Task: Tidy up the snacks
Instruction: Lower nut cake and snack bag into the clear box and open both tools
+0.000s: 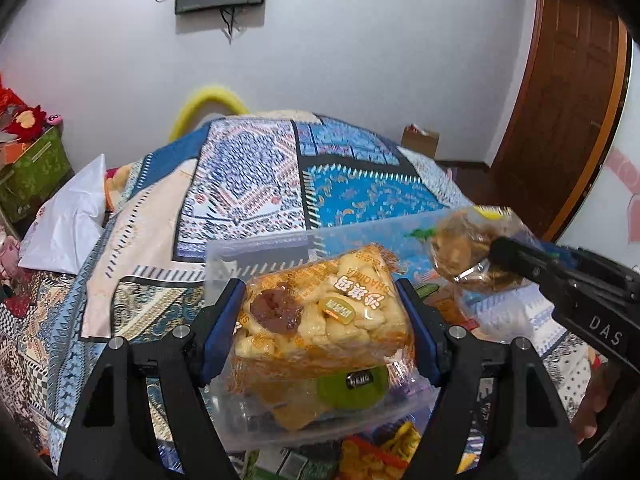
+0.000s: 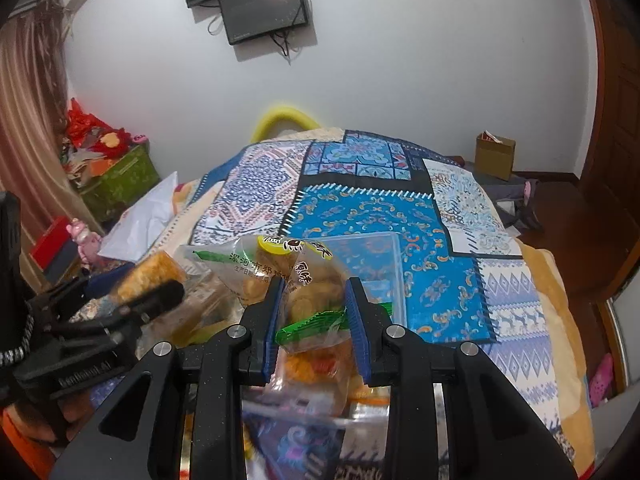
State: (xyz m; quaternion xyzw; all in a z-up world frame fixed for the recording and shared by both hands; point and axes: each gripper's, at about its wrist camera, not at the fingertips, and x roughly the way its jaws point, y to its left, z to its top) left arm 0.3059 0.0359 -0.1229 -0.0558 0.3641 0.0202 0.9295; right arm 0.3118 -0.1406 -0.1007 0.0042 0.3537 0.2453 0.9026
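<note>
Orange-wrapped and printed "SHAQIMA", the sachima pack [image 1: 320, 308] shows pale puffed pieces and a dark red topping through its film. Your left gripper [image 1: 320, 312] clamps it by both sides, blue pads [image 1: 222, 320] pressed against the wrapper, just above the clear plastic box [image 1: 256, 256]. Your right gripper [image 2: 314, 316] pinches a clear cookie bag [image 2: 276, 268] with green trim, held over the same box. Inside the box lie a green-lidded item [image 1: 354, 386] and further wrapped snacks, on the patchwork bedspread [image 1: 360, 188].
</note>
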